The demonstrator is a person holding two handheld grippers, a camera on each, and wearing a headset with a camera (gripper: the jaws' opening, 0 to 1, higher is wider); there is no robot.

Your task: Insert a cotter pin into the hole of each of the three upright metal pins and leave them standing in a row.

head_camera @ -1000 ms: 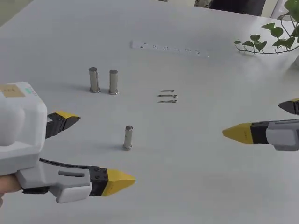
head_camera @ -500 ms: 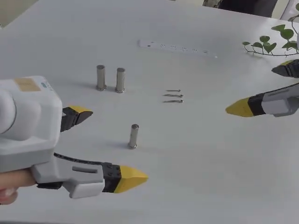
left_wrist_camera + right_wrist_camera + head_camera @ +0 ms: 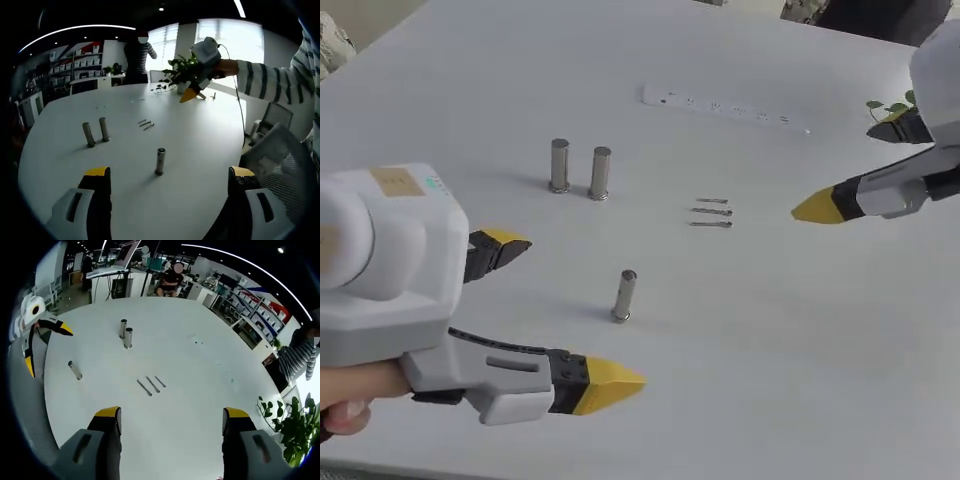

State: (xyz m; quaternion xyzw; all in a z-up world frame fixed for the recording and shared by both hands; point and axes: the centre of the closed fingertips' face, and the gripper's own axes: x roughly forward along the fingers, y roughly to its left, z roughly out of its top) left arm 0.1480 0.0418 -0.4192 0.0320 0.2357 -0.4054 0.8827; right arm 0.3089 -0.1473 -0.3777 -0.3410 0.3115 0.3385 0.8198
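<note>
1. Plainly, three metal pins stood upright on the white tabletop. A first pin and a second pin stood just beside each other without touching. A third pin stood alone, nearer the person and well apart from that pair.
2. Three cotter pins lay loose on the tabletop, parallel and close together. They were to the right of the pair in the head view, and all three lay clear of the metal pins.
3. The left tool hovered above the near side of the tabletop, its two yellow-tipped jaws spread wide and gripping nothing. In the left gripper view the third pin stood just beyond the gap between the jaw tips.
4. The right tool hung over the far right of the tabletop, its jaws likewise parted and empty. One yellow tip pointed toward the cotter pins.
5. One tan sticker sat on the left tool's white housing; any print on it was too small to read.
6. One white power strip lay along the far side, its markings too small to read.
7. A leafy plant reached in at the far right edge. In the left gripper view a striped sleeve led to the right tool.
</note>
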